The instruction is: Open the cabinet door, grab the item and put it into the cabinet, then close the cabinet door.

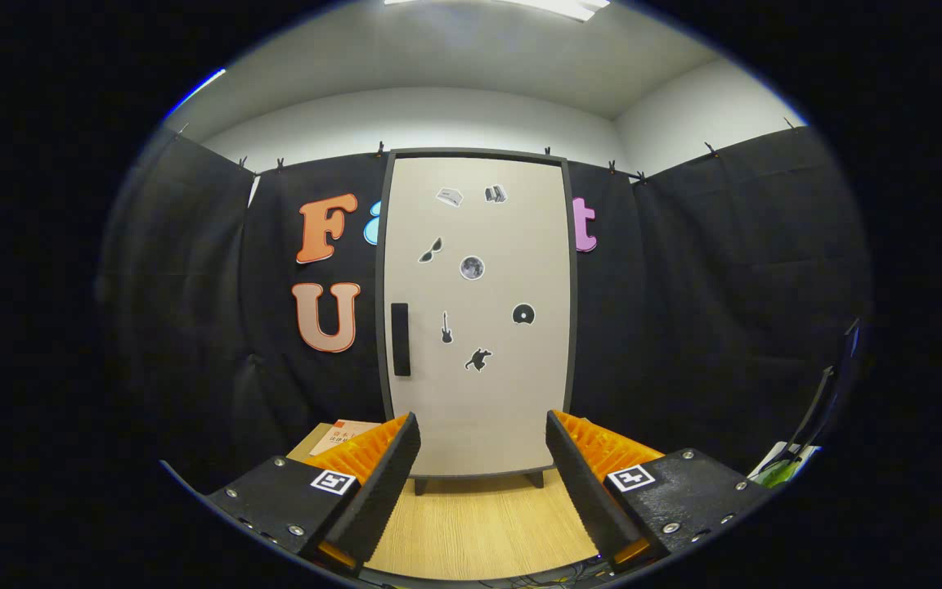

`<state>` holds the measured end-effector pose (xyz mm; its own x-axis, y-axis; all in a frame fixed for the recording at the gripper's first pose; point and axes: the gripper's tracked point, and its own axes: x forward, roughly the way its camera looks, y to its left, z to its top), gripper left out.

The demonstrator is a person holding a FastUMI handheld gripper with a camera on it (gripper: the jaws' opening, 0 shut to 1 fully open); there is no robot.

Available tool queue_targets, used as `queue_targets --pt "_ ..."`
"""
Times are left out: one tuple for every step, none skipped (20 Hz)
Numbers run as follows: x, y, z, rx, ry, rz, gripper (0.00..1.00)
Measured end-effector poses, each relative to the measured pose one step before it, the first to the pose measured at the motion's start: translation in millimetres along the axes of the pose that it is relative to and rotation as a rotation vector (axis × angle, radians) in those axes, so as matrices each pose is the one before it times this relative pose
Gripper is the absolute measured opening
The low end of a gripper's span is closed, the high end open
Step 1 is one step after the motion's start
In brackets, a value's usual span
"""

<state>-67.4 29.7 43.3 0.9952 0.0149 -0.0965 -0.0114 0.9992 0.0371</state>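
A tall beige cabinet (479,311) with a dark frame stands upright on short legs at the far side of the wooden table (479,523), straight beyond my fingers. Its door is shut, with a black vertical handle (401,339) near its left edge and several small stickers on its face. My gripper (483,446) is open, held back from the cabinet, with nothing between the fingers. A flat item with an orange and white cover (343,435) lies on the table left of the cabinet, partly hidden behind my left finger (381,483).
Black cloth walls close in behind and on both sides of the cabinet. A black stand or pole (827,401) leans at the far right, with a white and green thing (782,466) at its foot.
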Motion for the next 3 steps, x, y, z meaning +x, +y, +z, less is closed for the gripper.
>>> queue_targets --pt "-0.06 0.38 0.34 0.00089 0.00119 0.00121 0.96" --pt "-2.04 0.97 0.28 0.00326 -0.00178 0.00102 0.96" --pt "0.62 0.84 1.36 0.00052 -0.00179 0.00315 0.96"
